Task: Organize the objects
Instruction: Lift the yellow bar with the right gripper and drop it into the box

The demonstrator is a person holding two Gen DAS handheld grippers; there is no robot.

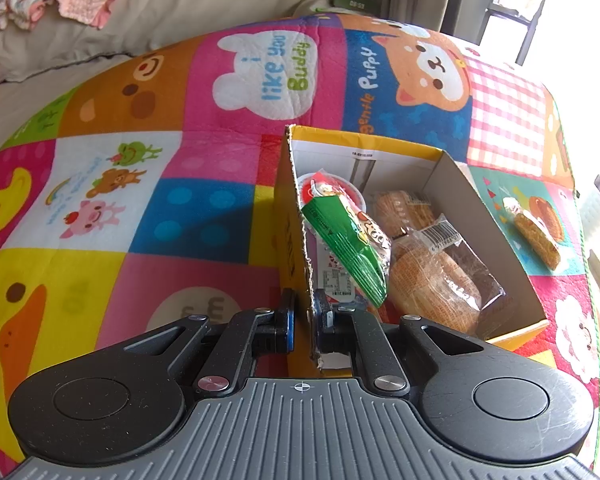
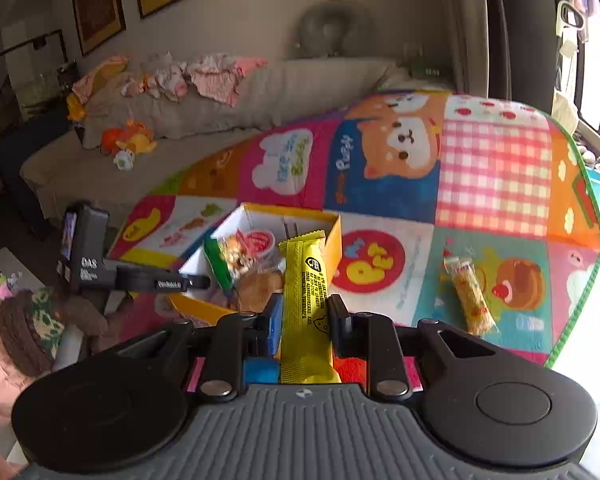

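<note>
Meanwhile, on the mat (image 1: 220, 184), the box (image 1: 496, 232) is steadied by the left gripper (image 1: 304, 320), clamped on its near wall, while the right gripper (image 2: 304, 316) pinches a yellow bar (image 2: 305, 300) above it; one snack (image 2: 472, 300) lies beside the box.

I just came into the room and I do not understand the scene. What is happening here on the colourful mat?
A person is sorting snacks into a yellow cardboard box on a cartoon-print play mat. The left gripper has its jaws shut on the box's near wall. The right gripper has its jaws shut on a yellow wrapped snack bar. Wrapped bread and a green snack packet already lie inside. One orange wrapped snack is on the mat outside the box.
</note>
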